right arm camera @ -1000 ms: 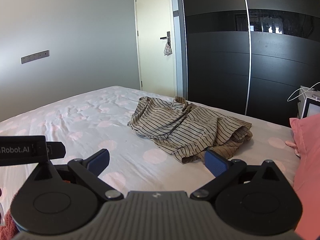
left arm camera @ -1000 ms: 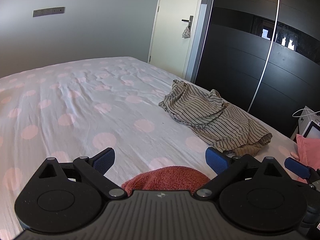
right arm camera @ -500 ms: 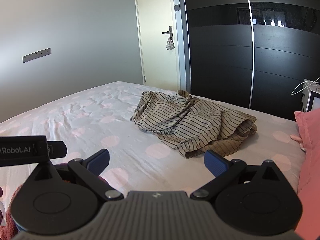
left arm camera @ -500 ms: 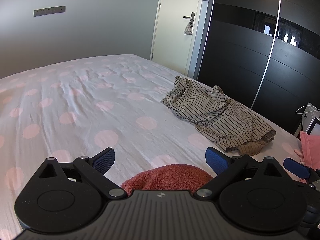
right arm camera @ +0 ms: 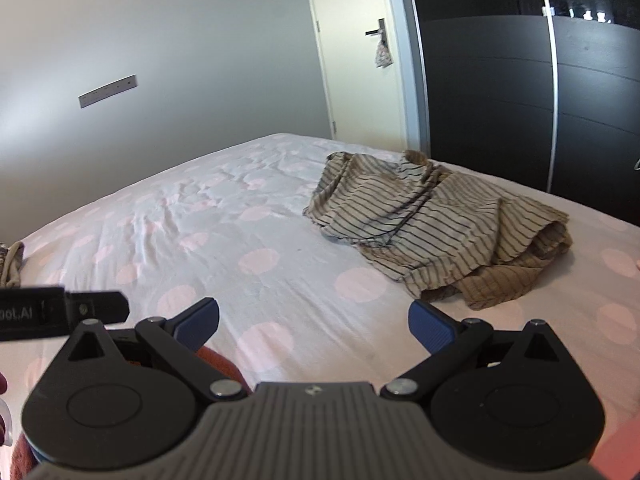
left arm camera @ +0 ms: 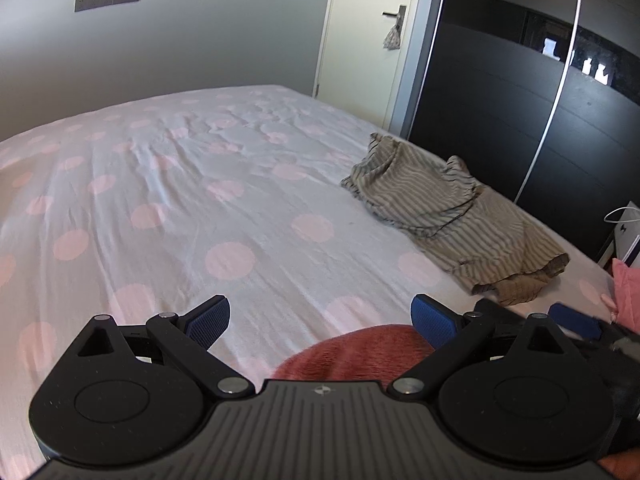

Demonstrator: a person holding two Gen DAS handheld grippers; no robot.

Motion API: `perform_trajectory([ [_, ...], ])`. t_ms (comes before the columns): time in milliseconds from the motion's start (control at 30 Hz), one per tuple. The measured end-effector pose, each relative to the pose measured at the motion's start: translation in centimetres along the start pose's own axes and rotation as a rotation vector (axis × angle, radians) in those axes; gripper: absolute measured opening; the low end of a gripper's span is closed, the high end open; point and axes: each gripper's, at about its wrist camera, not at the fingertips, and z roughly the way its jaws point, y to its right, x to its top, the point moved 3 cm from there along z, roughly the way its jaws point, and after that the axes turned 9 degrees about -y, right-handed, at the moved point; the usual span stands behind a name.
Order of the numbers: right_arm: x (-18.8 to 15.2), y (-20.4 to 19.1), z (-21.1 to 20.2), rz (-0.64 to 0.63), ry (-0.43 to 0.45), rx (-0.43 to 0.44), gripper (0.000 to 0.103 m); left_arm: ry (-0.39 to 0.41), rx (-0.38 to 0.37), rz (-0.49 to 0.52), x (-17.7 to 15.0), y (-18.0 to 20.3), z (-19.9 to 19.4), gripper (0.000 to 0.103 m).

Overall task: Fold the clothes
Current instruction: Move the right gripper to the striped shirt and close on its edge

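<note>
A crumpled beige garment with dark stripes lies on the far right of the bed, which has a white sheet with pink dots. My left gripper is open above the near edge, with nothing between its blue pads. A red fuzzy cloth lies just under it. My right gripper is open too, short of the striped garment and pointing toward it. The left gripper's body shows at the left edge of the right wrist view.
A black sliding wardrobe stands along the bed's right side. A cream door is at the far corner. A pink pillow is at the right. A small striped cloth lies at the left edge.
Both grippers have risen and tilted down, so the bed appears more from above. The right one has swung a little left. The garment lies as before. Both stay open.
</note>
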Motion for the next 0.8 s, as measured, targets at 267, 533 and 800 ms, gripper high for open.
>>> perform_trajectory([
  [267,5.6,2.2,5.1,-0.152,0.042,-0.051,0.102,-0.044,0.053,-0.035,1.7,-4.6,2.0,0.099],
  [533,12.6,6.8,13.7,-0.271,0.035,-0.113,0.095,-0.147,0.137,-0.130,2.2,-11.3,5.9,0.099],
  [800,17.5,11.9,23.0,-0.201,-0.067,-0.219,0.072,-0.254,0.204,-0.236,0.8,-16.3,9.1,0.099],
])
